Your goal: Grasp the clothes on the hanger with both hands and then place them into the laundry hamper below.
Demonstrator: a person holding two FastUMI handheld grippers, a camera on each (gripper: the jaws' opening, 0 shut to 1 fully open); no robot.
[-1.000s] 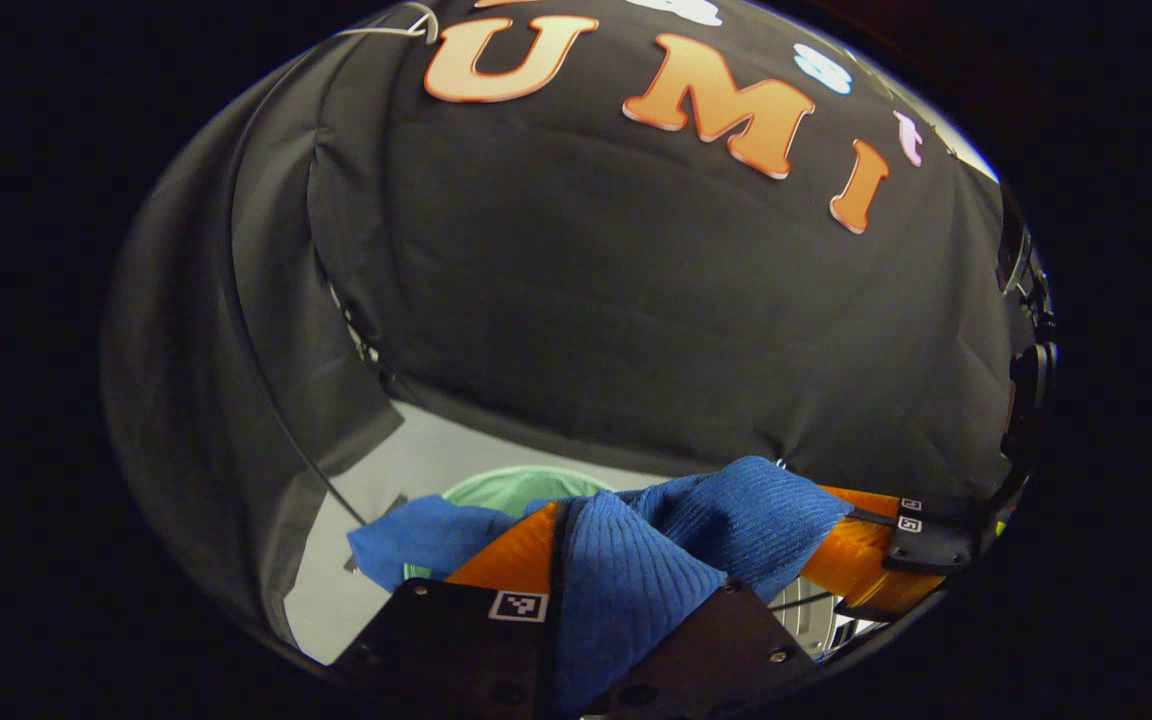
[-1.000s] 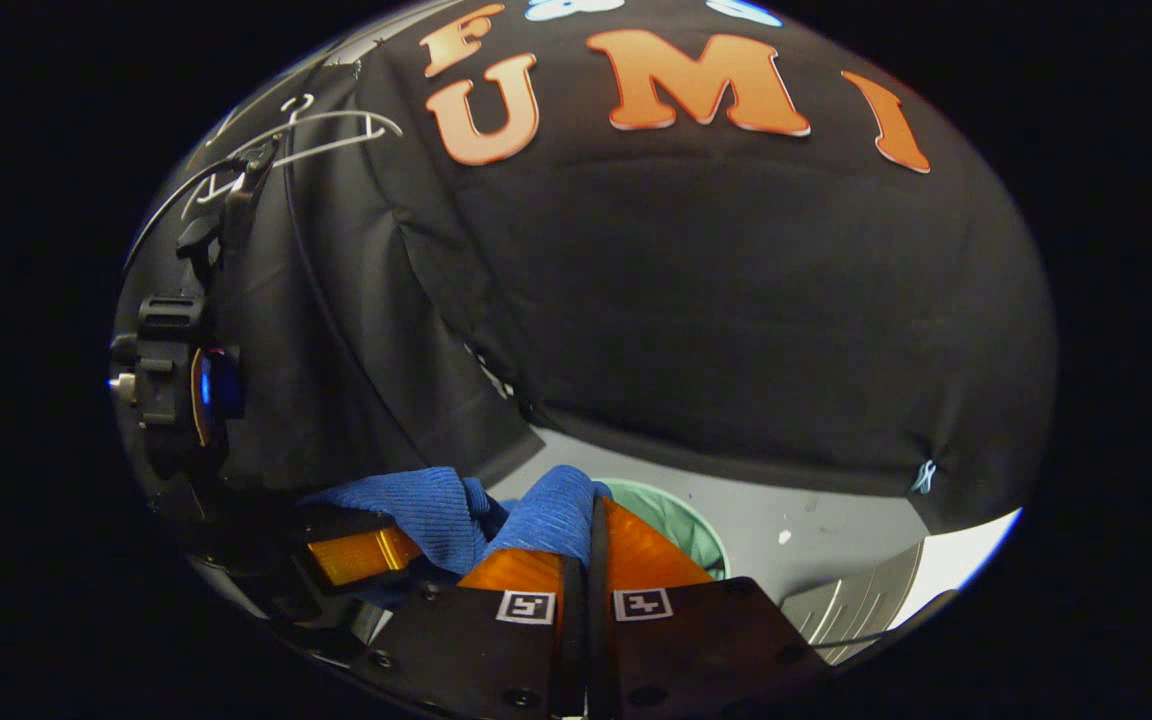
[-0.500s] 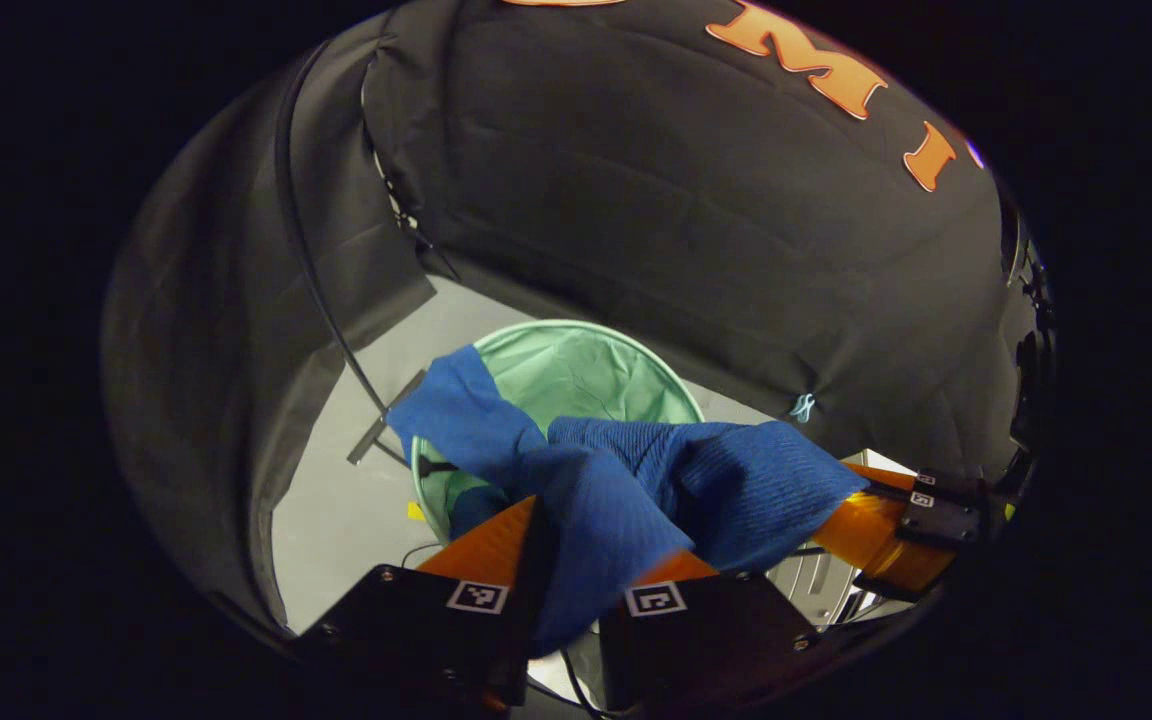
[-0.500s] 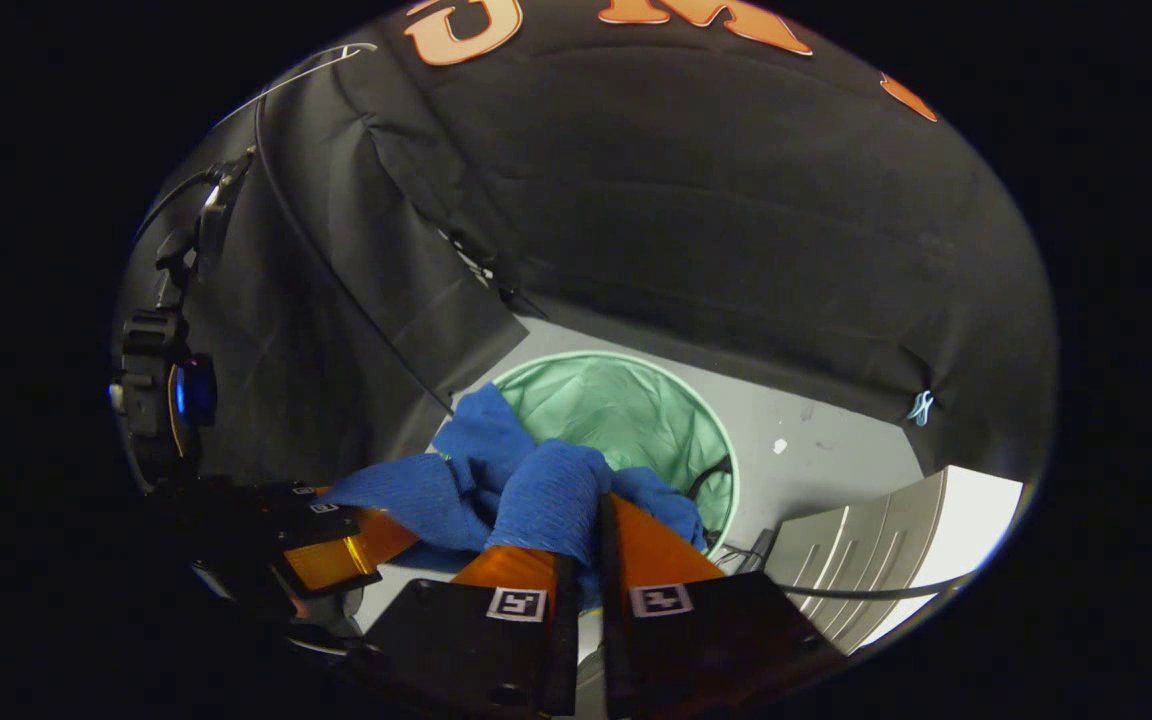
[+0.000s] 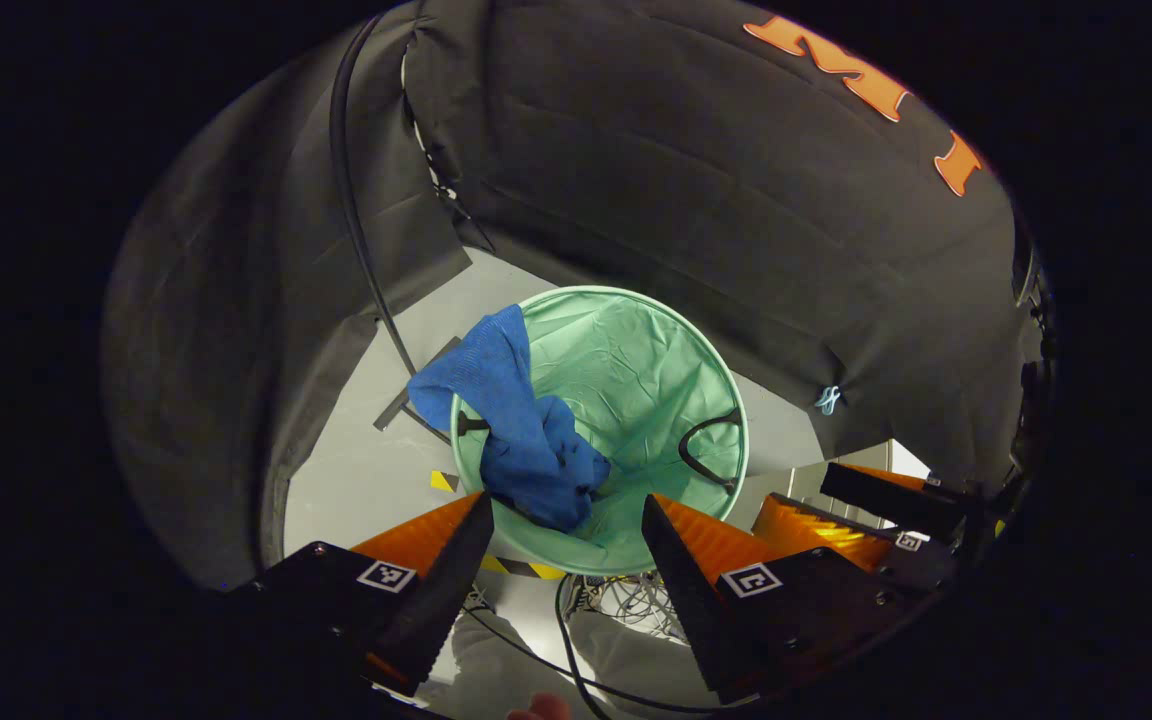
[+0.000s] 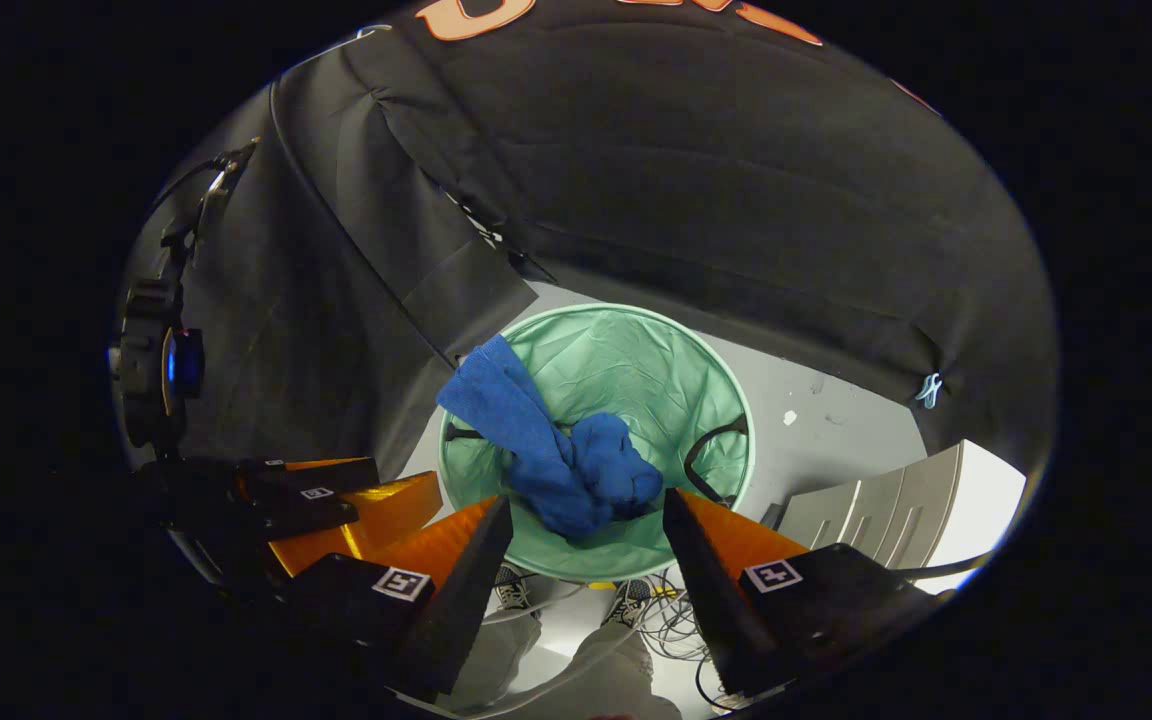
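Note:
The blue knitted garment (image 5: 521, 430) lies in the round green laundry hamper (image 5: 636, 370), with one end draped over the hamper's left rim. In the right gripper view the same garment (image 6: 556, 450) rests in the hamper (image 6: 656, 370) the same way. My left gripper (image 5: 566, 510) hangs above the hamper, open, with nothing between its orange fingers. My right gripper (image 6: 586, 510) is likewise open and empty above the hamper. The right gripper (image 5: 866, 510) also appears at the right of the left gripper view, and the left gripper (image 6: 336, 510) at the left of the right gripper view.
The hamper stands on a pale grey floor (image 5: 356, 480) against the black cloth wall. Loose cables (image 6: 671, 620) and a person's shoes (image 6: 511, 595) lie below the hamper. A white slatted panel (image 6: 886, 510) is at the right. A black cable (image 5: 356, 250) runs down the wall.
Both grippers opened and let go of the blue garment, which dropped into the hamper with one end over the rim. Both views have tilted further down toward the hamper.

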